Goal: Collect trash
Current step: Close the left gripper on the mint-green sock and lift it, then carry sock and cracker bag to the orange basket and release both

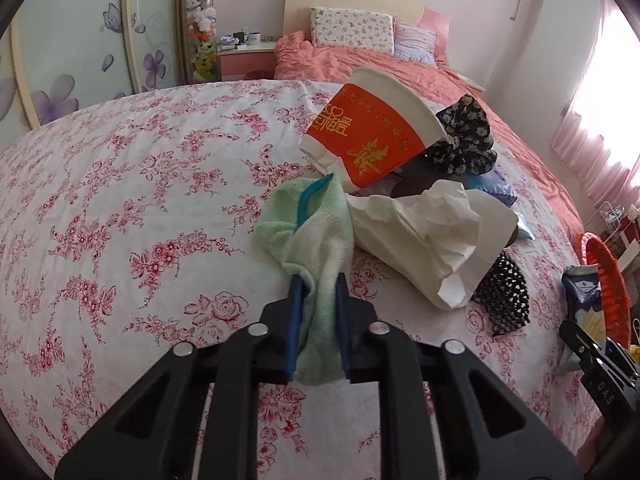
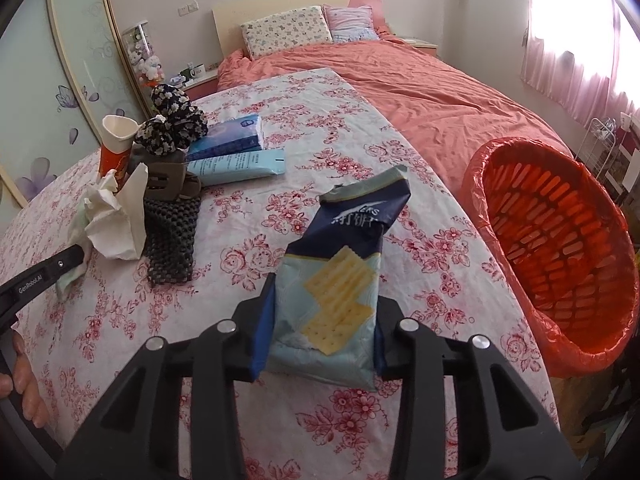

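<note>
Trash: cracker bag (image 2: 332,292) pinched in right gripper (image 2: 320,320) fingers; left gripper (image 1: 319,308) fingers clamp green cloth (image 1: 316,248) beside basket (image 2: 560,248).

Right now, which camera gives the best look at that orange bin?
The right wrist view: the orange bin shows nearly whole, with its open mouth, slotted wall and liner. The left wrist view catches only a sliver of it at the right edge.

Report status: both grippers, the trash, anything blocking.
Left gripper shut on green cloth. Right gripper shut on cracker wrapper. Red bin right, path clear. Crumpled tissue, paper cup remain.
</note>
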The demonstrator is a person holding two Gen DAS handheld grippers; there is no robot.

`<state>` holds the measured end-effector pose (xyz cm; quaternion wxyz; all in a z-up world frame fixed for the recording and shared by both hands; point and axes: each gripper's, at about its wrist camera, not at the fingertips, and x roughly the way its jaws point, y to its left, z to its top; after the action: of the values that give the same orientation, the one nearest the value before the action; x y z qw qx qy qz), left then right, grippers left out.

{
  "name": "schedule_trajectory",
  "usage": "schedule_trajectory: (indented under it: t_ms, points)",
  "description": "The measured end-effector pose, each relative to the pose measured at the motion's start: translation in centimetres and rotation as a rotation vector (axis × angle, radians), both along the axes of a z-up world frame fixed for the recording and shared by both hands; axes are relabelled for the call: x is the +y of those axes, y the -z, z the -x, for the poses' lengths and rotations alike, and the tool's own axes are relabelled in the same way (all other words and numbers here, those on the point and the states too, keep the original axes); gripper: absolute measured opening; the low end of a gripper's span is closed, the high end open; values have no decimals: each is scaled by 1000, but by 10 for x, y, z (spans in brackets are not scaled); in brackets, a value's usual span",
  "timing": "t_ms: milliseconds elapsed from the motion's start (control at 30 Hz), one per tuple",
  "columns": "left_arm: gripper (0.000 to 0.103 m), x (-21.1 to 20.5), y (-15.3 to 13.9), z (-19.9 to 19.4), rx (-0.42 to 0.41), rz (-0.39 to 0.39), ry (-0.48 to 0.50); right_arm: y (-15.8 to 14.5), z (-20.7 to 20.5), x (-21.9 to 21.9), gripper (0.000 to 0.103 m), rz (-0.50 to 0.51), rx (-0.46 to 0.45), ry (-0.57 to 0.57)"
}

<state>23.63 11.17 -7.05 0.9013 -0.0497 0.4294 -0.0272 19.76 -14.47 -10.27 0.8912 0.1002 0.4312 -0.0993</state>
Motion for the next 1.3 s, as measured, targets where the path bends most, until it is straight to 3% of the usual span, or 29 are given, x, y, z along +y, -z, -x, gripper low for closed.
schedule_trajectory:
  t_ms: [233, 700, 1000, 1300]
  points:
    - [14, 8, -16, 11, -45, 28, 5, -6, 7, 1, 35, -15, -21, -6]
    - [14, -7, -64, 36, -154, 53, 64, -51, 34, -10, 35, -50, -130, 0]
    - [14, -40, -91, 53, -215, 83, 143, -74, 56, -26, 35, -50, -189, 24]
    - [14, -98, -103, 61, -251, 128, 273, -89, 85, -70, 35, -43, -244, 108]
